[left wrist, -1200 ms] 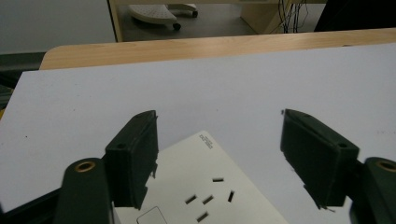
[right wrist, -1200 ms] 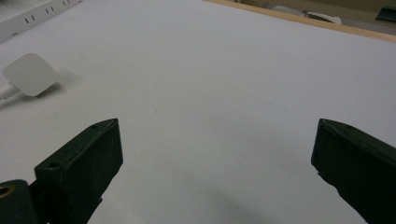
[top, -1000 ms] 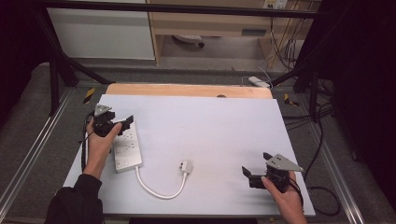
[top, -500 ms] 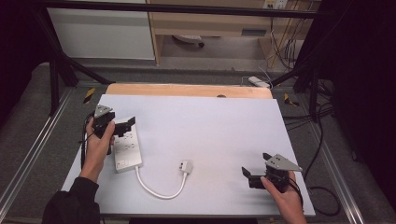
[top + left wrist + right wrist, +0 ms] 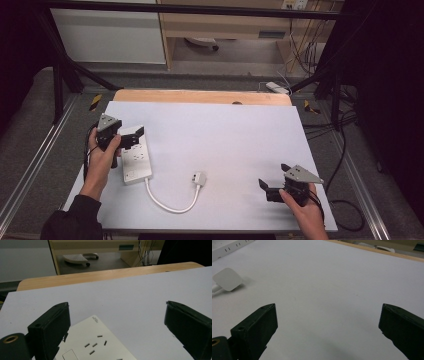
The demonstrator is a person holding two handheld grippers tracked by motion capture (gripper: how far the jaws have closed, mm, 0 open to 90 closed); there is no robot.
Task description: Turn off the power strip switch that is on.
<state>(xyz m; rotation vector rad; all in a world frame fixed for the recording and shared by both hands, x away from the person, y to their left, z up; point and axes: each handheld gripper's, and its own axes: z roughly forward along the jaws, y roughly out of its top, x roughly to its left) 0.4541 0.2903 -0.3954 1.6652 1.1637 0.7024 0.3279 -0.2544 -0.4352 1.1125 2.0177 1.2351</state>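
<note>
— What changed on the left?

— My left gripper (image 5: 131, 139) has just spread its jaws wide over the far end of the power strip (image 5: 137, 160), gripping nothing. The strip lies flat near the table's (image 5: 230, 125) left edge.

— And right?

— Plug (image 5: 198, 178) lies mid-table; my right gripper (image 5: 268, 190) waits wide open, empty. A grab looks next.

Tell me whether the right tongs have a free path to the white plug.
Probably yes: the right tongs stand open, and bare table lies between them and the white plug.
</note>
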